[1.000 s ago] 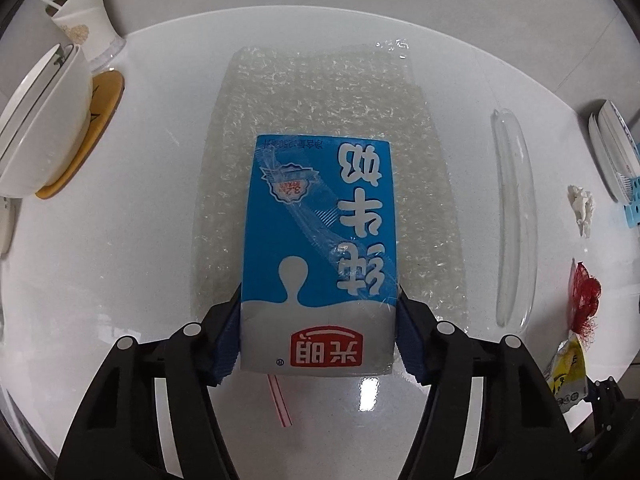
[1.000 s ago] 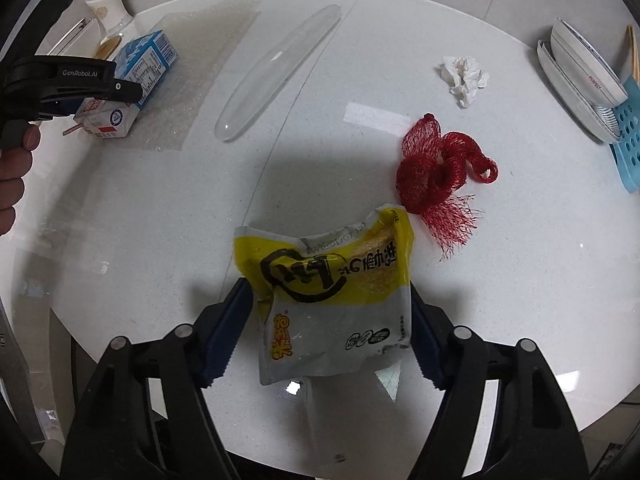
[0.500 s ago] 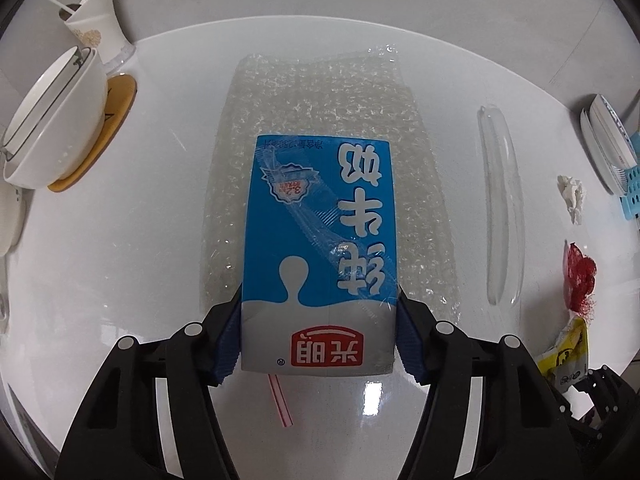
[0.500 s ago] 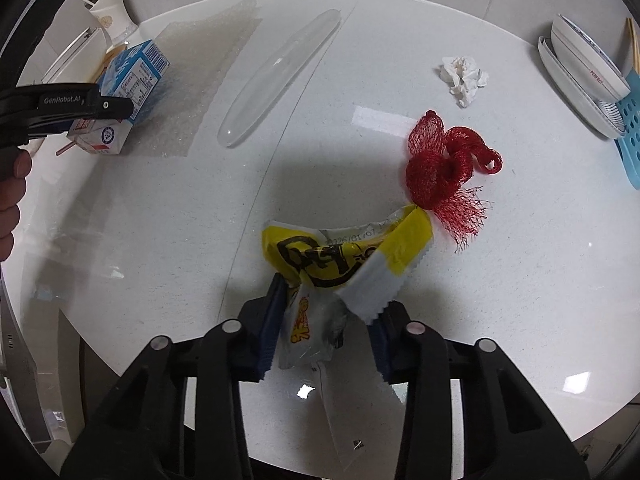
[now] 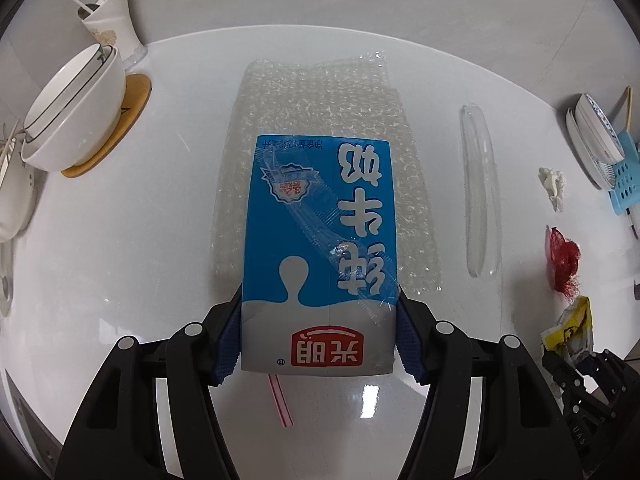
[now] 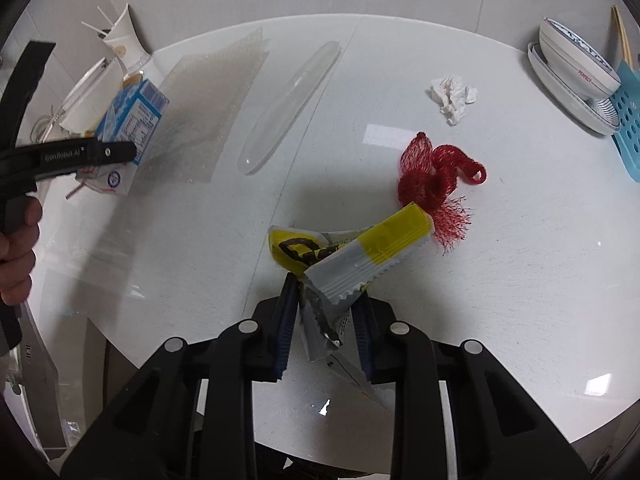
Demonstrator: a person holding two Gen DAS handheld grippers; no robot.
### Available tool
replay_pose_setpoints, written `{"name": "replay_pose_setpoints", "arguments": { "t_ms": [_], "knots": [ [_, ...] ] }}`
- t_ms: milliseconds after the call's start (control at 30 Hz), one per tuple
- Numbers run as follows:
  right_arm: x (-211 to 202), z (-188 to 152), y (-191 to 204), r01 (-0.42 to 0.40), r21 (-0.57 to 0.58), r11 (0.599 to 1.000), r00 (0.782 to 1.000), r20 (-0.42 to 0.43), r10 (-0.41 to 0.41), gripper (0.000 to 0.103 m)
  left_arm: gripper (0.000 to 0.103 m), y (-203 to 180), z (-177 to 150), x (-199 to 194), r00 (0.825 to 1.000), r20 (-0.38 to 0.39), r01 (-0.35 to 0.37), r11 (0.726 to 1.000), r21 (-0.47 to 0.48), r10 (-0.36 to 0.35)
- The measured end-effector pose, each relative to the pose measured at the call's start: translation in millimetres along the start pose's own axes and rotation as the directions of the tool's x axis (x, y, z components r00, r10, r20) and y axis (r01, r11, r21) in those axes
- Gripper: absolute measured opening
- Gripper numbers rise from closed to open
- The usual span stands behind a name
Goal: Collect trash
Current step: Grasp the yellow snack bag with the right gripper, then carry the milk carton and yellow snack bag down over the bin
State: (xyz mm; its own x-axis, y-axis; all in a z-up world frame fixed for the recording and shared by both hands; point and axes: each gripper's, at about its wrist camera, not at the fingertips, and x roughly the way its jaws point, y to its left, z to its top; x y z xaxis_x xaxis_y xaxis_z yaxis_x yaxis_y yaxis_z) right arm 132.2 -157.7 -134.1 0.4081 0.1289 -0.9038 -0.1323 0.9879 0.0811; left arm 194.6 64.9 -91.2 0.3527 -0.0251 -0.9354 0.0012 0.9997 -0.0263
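My left gripper [image 5: 318, 336] is shut on a blue and white milk carton [image 5: 320, 248] and holds it above the round white table [image 5: 120, 272]; a red-striped straw [image 5: 280, 404] hangs under it. The carton also shows in the right wrist view [image 6: 128, 132], clamped by the left gripper [image 6: 100, 152]. My right gripper [image 6: 326, 320] is shut on a crumpled yellow and silver snack wrapper [image 6: 352, 256], lifted off the table. A red mesh net [image 6: 434, 176], a crumpled white tissue [image 6: 454, 94], a bubble wrap sheet [image 5: 320, 120] and a clear plastic tube [image 6: 292, 104] lie on the table.
Stacked white bowls [image 5: 68, 116] on a wooden coaster and a white vase [image 5: 110, 28] stand at the far left. Stacked dishes [image 6: 576, 76] and a blue perforated basket [image 6: 628, 120] sit at the right edge. The table's front rim [image 6: 520, 440] is near my right gripper.
My right gripper closed on the snack wrapper, crumpling it, and lifted it. My left gripper rose and drew back with the milk carton, so more of the table shows.
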Motion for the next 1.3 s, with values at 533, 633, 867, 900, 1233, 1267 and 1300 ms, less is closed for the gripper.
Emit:
{"name": "replay_pose_setpoints", "arguments": {
  "t_ms": [533, 633, 867, 900, 1233, 1267, 1300],
  "knots": [
    [-50, -19, -19, -0.044, 0.053, 0.998, 0.993, 0.114, 0.038, 0.025, 0.062, -22, -42, -42, 0.999, 0.038, 0.035, 0.999, 0.02, -0.035],
    [-56, -25, -20, -0.037, 0.051, 0.998, 0.992, 0.121, 0.031, 0.025, 0.062, -28, -53, -48, 0.998, 0.05, 0.029, 0.999, 0.033, -0.031],
    [-71, -39, -25, -0.023, 0.049, 0.999, 0.99, 0.138, 0.016, 0.025, 0.062, -44, -75, -60, 0.997, 0.059, 0.042, 0.998, 0.046, -0.045],
    [-73, -41, -25, -0.021, 0.047, 0.999, 0.99, 0.14, 0.015, 0.025, 0.062, -45, -78, -61, 0.997, 0.061, 0.041, 0.998, 0.048, -0.044],
    [-91, -65, -32, -0.016, 0.041, 0.999, 0.988, 0.155, 0.009, 0.025, 0.062, -64, -113, -74, 0.996, 0.07, 0.045, 0.997, 0.06, -0.049],
    [-93, -68, -32, -0.016, 0.039, 0.999, 0.988, 0.155, 0.009, 0.025, 0.062, -66, -116, -76, 0.996, 0.072, 0.047, 0.997, 0.061, -0.051],
    [-94, -71, -33, -0.015, 0.037, 0.999, 0.988, 0.156, 0.009, 0.025, 0.062, -68, -119, -77, 0.996, 0.073, 0.048, 0.997, 0.063, -0.053]
  ]
}}
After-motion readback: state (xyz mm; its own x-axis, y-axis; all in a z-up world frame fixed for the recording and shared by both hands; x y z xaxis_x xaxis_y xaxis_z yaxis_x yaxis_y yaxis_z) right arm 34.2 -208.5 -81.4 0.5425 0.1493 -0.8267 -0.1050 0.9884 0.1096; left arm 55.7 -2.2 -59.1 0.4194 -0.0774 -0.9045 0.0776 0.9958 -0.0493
